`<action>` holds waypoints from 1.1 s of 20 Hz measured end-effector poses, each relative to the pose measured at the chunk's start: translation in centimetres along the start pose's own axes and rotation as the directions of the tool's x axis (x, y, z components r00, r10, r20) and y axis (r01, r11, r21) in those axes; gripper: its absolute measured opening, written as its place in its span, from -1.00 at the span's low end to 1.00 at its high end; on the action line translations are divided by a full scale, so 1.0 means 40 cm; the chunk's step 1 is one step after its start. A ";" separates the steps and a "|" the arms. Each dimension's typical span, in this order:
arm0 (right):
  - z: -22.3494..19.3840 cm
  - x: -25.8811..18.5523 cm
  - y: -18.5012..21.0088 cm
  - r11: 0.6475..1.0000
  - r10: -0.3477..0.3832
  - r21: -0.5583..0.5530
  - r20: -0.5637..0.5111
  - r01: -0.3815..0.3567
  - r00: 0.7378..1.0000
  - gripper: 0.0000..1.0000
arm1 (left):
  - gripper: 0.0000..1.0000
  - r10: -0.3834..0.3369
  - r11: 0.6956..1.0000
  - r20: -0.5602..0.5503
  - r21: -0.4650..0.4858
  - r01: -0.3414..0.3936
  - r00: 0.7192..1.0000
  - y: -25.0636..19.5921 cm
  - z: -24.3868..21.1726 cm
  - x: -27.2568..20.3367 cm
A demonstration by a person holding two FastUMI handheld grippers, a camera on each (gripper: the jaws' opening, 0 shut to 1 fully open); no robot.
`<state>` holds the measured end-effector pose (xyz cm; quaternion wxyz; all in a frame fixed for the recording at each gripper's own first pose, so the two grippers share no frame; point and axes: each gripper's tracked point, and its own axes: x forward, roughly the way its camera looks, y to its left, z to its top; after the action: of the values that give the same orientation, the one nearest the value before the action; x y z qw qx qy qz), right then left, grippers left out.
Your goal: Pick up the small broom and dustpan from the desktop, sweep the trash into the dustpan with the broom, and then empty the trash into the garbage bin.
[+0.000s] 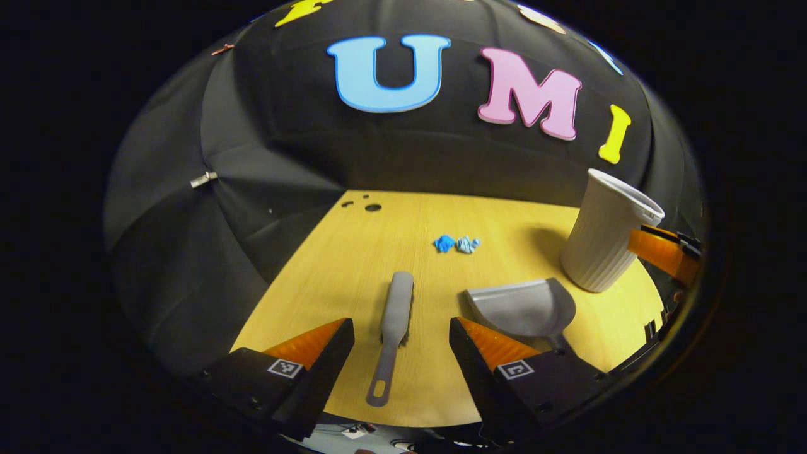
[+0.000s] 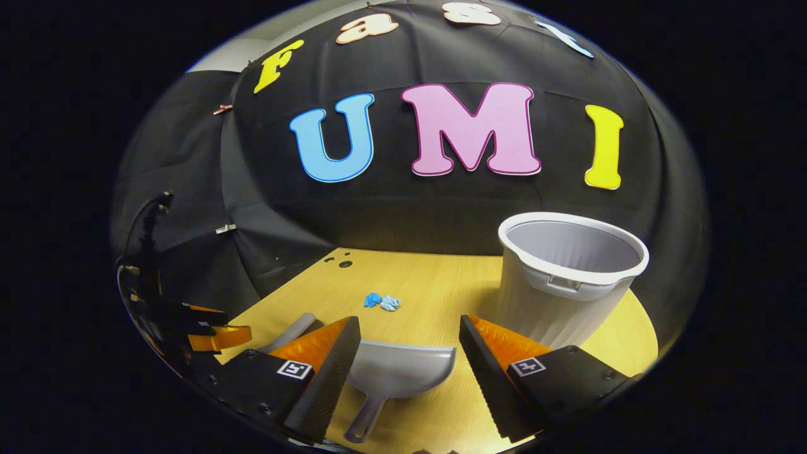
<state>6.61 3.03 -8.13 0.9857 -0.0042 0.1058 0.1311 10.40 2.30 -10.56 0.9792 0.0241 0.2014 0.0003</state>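
Observation:
A grey small broom (image 1: 394, 328) lies flat on the wooden desktop (image 1: 353, 252), its handle toward me, between the spread fingers of my open left gripper (image 1: 401, 337). To its right lies the grey dustpan (image 1: 523, 308). Two bits of blue crumpled trash (image 1: 455, 244) sit farther back at mid-table. In the right gripper view the dustpan (image 2: 397, 372) lies between the fingers of my open right gripper (image 2: 408, 362), handle toward me, with the broom's head (image 2: 291, 330) at its left and the trash (image 2: 381, 301) beyond. Nothing is held.
A white ribbed garbage bin (image 2: 567, 277) stands upright at the right of the desktop, also seen as the bin (image 1: 606, 230) in the left gripper view. The other gripper (image 2: 202, 331) shows at the far left. Small holes (image 1: 365, 203) mark the table's back left corner.

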 end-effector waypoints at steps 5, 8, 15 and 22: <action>-0.058 0.006 -0.034 0.999 -0.028 0.042 -0.055 0.030 0.998 0.95 | 0.92 -0.036 0.999 -0.240 0.025 0.044 0.970 0.021 -0.100 0.102; -0.088 0.005 -0.045 0.997 -0.040 0.062 -0.086 0.045 0.995 0.97 | 0.92 -0.039 0.997 -0.352 0.051 0.060 0.935 0.022 -0.145 0.153; -0.162 0.001 -0.025 0.994 -0.008 0.103 -0.176 0.027 0.984 0.97 | 0.92 -0.039 0.993 -0.575 0.071 0.097 0.817 0.047 -0.242 0.235; -0.224 -0.003 0.010 0.988 0.034 0.156 -0.258 0.007 0.966 0.97 | 0.92 0.002 0.983 -0.675 0.138 0.124 0.738 0.036 -0.256 0.266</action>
<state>4.53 3.07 -16.87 0.9598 0.0563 0.2439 0.1273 16.17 4.33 -24.09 0.8340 0.1012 0.5408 -0.0410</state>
